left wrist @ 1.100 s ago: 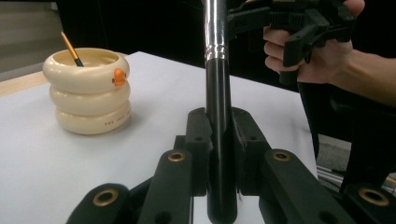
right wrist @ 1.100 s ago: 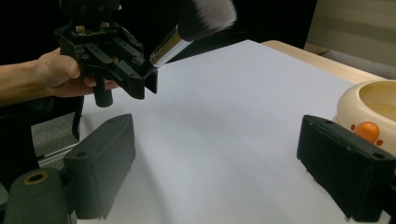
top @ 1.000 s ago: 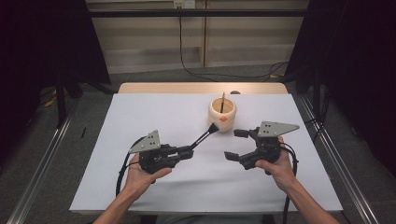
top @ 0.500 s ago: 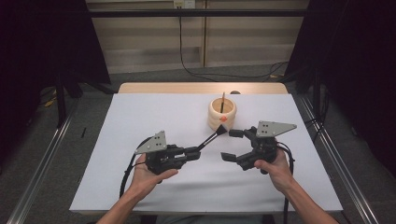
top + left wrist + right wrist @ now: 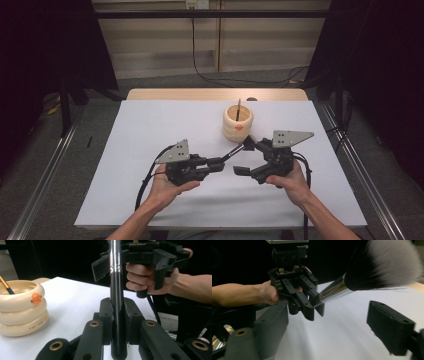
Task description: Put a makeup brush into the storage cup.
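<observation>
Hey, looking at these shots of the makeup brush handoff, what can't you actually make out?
- Brush bristles: blurred in the right gripper view, their top cut off by the frame edge.
- Brush's bristle end: cut off by the top edge in the left gripper view.
- Stick in the cream holder: its lower part is hidden by the holder's wall in the high view.
- Print on the holder's bottom ring: too small, left gripper view.

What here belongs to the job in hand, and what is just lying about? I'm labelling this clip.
In use:
- makeup brush, clamped in the left gripper
- right gripper, open, its jaws just closing beside the brush head
- cream ringed holder

Just lying about:
- thin brush standing in the holder
- white sheet
</observation>
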Tool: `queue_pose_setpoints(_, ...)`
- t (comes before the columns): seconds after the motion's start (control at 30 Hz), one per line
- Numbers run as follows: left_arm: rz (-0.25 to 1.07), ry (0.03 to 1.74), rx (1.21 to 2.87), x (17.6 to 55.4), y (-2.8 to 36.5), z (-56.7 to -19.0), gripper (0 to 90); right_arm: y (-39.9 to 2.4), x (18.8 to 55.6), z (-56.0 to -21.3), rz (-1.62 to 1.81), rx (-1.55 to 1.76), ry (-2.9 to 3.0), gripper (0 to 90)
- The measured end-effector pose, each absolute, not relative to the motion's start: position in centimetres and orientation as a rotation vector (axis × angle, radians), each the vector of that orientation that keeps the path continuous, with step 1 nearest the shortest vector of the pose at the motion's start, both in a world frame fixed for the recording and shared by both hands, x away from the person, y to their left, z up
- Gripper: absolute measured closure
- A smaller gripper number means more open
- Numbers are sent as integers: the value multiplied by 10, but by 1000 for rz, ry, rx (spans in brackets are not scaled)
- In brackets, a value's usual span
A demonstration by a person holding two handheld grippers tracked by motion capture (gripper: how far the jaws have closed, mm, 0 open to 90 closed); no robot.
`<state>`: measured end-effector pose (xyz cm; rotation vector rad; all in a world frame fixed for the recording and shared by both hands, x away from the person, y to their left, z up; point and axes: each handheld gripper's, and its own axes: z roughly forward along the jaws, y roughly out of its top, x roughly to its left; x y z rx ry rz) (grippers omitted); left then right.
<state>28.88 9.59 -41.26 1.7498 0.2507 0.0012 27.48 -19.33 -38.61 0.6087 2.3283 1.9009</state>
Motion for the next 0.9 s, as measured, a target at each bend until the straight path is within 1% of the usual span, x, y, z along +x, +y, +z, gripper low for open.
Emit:
queue_pose_setpoints(0.07, -4, 253, 1752, 288, 96, -415, 791, -193, 275, -387, 1937, 575, 2341, 401)
queue_pose_setpoints(0.1, -3, 253, 1759, 288, 96, -416, 791, -193, 275, -387, 1947, 573, 2338, 415)
queue_pose_setpoints(0.17, -3, 251, 1757, 288, 96, -417, 791, -193, 276, -387, 1968, 562, 2341, 497)
queue_pose_setpoints(0.27, 0, 247, 1757, 288, 95, -417, 791, -194, 278, -388, 1990, 574, 2341, 534)
queue_pose_setpoints(0.33, 0, 244, 1767, 287, 94, -418, 791, -194, 279, -388, 2000, 584, 2341, 543)
queue_pose_setpoints(0.53, -7, 230, 1775, 286, 93, -419, 791, -196, 281, -389, 2023, 597, 2344, 671)
queue_pose_setpoints(0.6, -11, 226, 1781, 286, 91, -420, 791, -196, 282, -389, 2026, 598, 2343, 691)
queue_pose_setpoints(0.63, -8, 226, 1784, 286, 91, -421, 791, -196, 282, -390, 2026, 597, 2348, 721)
queue_pose_setpoints(0.9, -5, 223, 1811, 287, 87, -429, 769, -193, 282, -391, 2030, 585, 2378, 771)
